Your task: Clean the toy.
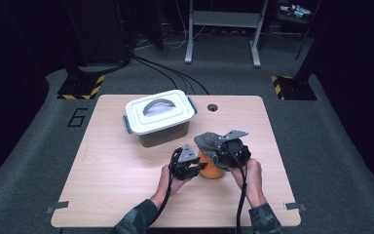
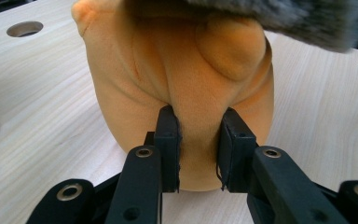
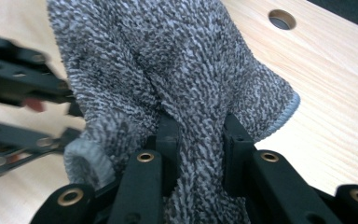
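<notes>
An orange soft, plush-like body [image 1: 211, 170] stands on the table near its front middle. My left gripper [image 1: 198, 168] comes at it from the left, and in the left gripper view it [image 2: 198, 126] is shut on a pinched fold of the orange body [image 2: 182, 70]. A grey knitted cloth [image 1: 205, 142] with a pale rolled hem lies over the top of the orange body and hides it there. My right gripper [image 1: 220, 152] comes in from the right, and in its own view it [image 3: 198, 128] is shut on a bunched fold of the grey cloth [image 3: 168, 60].
A white lidded box [image 1: 159, 117] with a grey handle and side clasps sits behind and to the left, close to the grippers. A round cable hole [image 1: 212, 107] lies near the far edge of the wooden table [image 1: 112, 170]. Cables run over the floor behind.
</notes>
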Motion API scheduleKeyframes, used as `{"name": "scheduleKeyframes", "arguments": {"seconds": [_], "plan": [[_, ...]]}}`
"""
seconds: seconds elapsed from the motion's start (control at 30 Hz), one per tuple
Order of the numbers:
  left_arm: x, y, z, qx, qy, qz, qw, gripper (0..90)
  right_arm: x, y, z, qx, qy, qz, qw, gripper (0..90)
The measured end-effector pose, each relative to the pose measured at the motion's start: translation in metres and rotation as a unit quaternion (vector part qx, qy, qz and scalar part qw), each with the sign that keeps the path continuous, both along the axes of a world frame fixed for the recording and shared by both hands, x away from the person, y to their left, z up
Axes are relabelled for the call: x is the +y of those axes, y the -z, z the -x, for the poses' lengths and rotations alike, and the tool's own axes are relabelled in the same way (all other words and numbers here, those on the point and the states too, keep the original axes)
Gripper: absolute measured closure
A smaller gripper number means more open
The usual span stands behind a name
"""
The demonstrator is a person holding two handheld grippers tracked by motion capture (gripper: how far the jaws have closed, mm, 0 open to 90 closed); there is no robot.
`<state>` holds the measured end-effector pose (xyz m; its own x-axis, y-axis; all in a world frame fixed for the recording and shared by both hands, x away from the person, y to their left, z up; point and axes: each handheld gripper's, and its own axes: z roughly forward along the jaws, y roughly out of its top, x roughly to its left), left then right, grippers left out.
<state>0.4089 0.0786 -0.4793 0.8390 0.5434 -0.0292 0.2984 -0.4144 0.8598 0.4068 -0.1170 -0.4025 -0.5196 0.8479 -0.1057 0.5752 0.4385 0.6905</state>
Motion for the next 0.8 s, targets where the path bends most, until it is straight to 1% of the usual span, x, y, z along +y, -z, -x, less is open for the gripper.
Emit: {"name": "scheduleKeyframes", "arguments": {"seconds": [0.03,0.1,0.2,0.27,0.3,0.33,0.37,0.4,0.47,0.57,0.6,0.67,0.77,0.8], "plan": [[0.000,0.000,0.000,0.000,0.000,0.001,1.0000,72.4,-0.003,0.002,-0.002,0.001,0.008,0.004,1.0000,72.9],[-0.001,0.001,0.000,-0.002,-0.002,0.002,1.0000,72.4,-0.011,0.007,-0.008,0.011,0.033,0.004,0.9994,72.9],[-0.001,0.001,0.000,-0.001,-0.001,0.002,1.0000,72.5,-0.022,0.017,-0.017,0.015,0.061,0.036,0.9974,72.9],[0.000,0.001,0.000,0.000,-0.001,0.003,1.0000,72.4,-0.031,0.023,-0.023,0.023,0.078,0.048,0.9955,72.8],[0.000,0.001,0.000,0.000,-0.003,0.004,1.0000,72.4,-0.035,0.025,-0.025,0.026,0.086,0.049,0.9947,72.6],[0.001,0.001,0.000,0.001,-0.004,0.006,1.0000,72.4,-0.043,0.026,-0.026,0.025,0.100,0.042,0.9938,72.4],[0.001,0.001,-0.001,0.002,-0.003,0.005,1.0000,72.4,-0.048,0.026,-0.027,0.023,0.108,0.037,0.9931,72.3],[0.001,0.001,-0.001,0.001,-0.005,0.006,1.0000,72.4,-0.055,0.027,-0.027,0.024,0.124,0.029,0.9916,72.2],[0.002,0.001,0.000,0.002,-0.005,0.005,1.0000,72.4,-0.070,0.029,-0.030,0.027,0.143,0.018,0.9892,71.7],[0.002,0.001,0.000,0.002,-0.006,0.006,1.0000,72.3,-0.086,0.033,-0.032,0.033,0.170,0.017,0.9848,70.7],[0.002,0.001,0.000,0.002,-0.006,0.006,1.0000,72.3,-0.092,0.034,-0.034,0.035,0.176,0.021,0.9836,70.1],[0.002,0.001,0.000,0.002,-0.006,0.006,1.0000,72.3,-0.102,0.039,-0.036,0.044,0.192,0.020,0.9801,69.1],[0.001,0.001,0.000,0.002,-0.007,0.005,1.0000,72.3,-0.113,0.046,-0.039,0.054,0.212,0.020,0.9756,68.3],[0.001,0.001,0.000,0.001,-0.009,0.006,0.9999,72.3,-0.116,0.049,-0.040,0.055,0.213,0.023,0.9751,68.1]]}}
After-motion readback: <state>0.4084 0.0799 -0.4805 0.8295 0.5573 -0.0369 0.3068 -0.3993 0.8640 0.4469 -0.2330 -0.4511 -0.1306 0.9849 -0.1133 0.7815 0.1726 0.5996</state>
